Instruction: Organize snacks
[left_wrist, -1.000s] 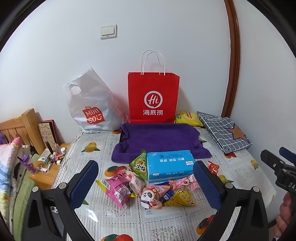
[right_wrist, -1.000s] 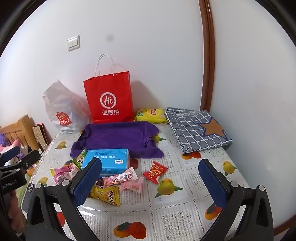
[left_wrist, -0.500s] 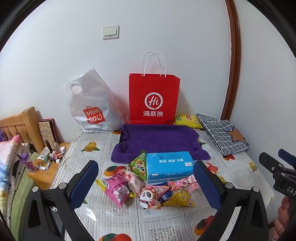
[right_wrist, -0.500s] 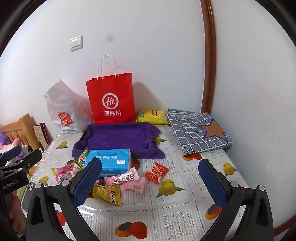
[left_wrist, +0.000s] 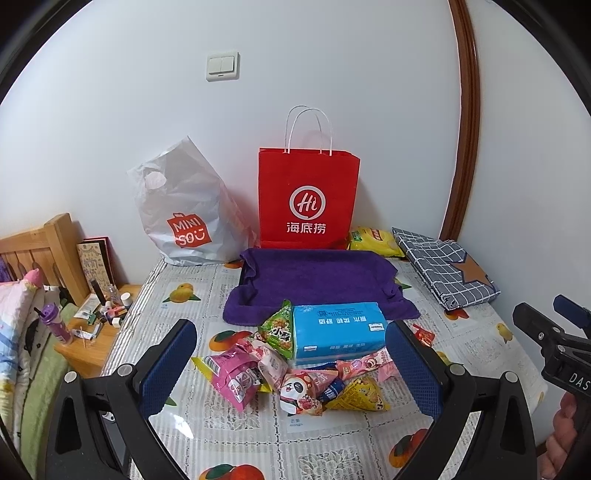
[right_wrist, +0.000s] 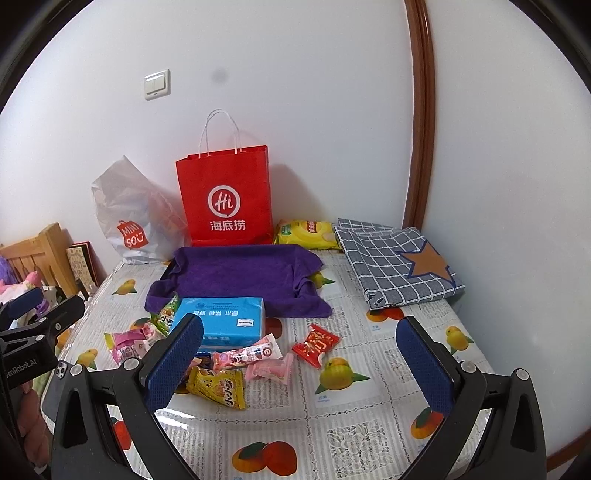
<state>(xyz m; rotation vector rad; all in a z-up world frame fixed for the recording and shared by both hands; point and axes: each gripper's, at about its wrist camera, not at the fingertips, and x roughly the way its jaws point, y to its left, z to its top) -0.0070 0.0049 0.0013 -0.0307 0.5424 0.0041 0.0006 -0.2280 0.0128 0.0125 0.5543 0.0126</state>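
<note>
Several small snack packets (left_wrist: 295, 373) lie in a loose pile on the fruit-print table (left_wrist: 258, 443), in front of a blue tissue pack (left_wrist: 338, 328). The pile also shows in the right wrist view (right_wrist: 221, 369), with a red packet (right_wrist: 316, 345) lying apart to the right. Behind lies a tray covered by a purple towel (left_wrist: 317, 280). My left gripper (left_wrist: 291, 354) is open and empty, held above the pile. My right gripper (right_wrist: 299, 350) is open and empty, held above the table's near part.
A red paper bag (left_wrist: 308, 199) and a white plastic bag (left_wrist: 184, 221) stand against the wall. A yellow chip bag (right_wrist: 306, 232) and a folded checked cloth (right_wrist: 399, 266) lie at the back right. A bed and a cluttered nightstand (left_wrist: 99, 321) are left.
Both grippers have drifted slightly back and up; the view has shifted a little. Nothing on the table has moved.
</note>
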